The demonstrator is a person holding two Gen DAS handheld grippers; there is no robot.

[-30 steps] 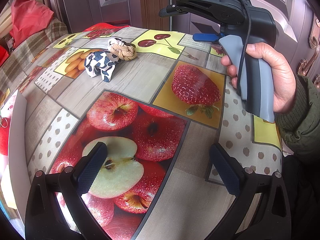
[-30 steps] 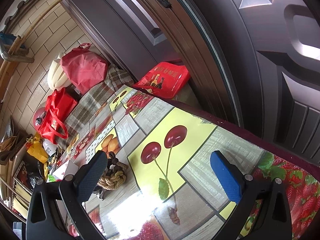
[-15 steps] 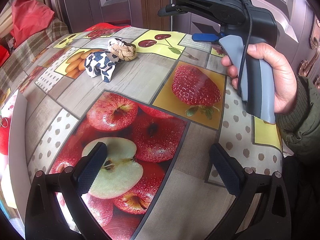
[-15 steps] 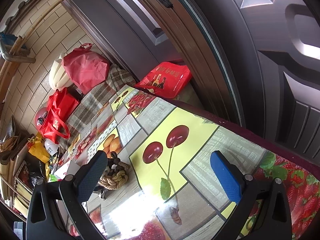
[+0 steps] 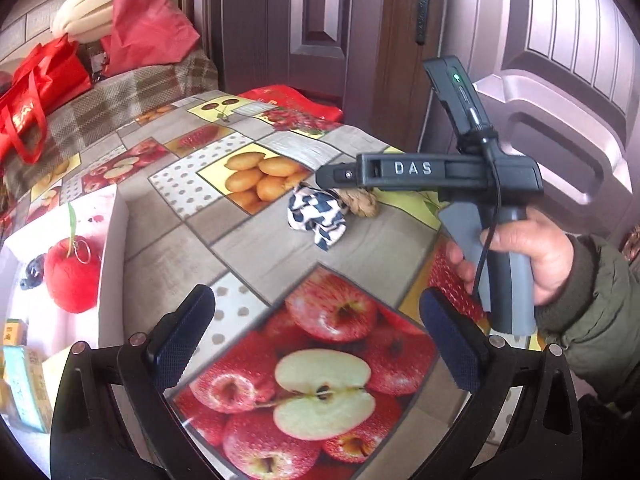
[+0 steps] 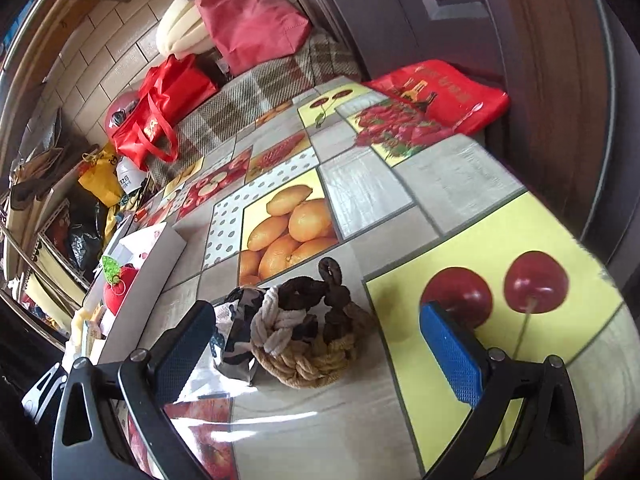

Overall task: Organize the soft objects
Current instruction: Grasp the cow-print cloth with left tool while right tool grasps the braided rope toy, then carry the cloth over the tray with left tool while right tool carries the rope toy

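Observation:
A knotted rope toy in tan, white and brown lies on the fruit-print tablecloth, touching a black-and-white cloth toy on its left. My right gripper hovers open just in front of the rope toy, nothing between its fingers. In the left wrist view the cloth toy and rope toy lie mid-table, the rope toy partly hidden behind the right gripper's body, held by a hand. My left gripper stands open over the apple print. A red plush apple sits in a white box at left.
The white box holds the plush apple and small cartons. A red bag lies at the table's far edge by the door. A plaid-covered bench with red bags stands beyond.
Both grippers swung left. The right gripper dropped closer to the rope toy, which now lies between its open fingers' line. The white box with the plush apple came into the left view.

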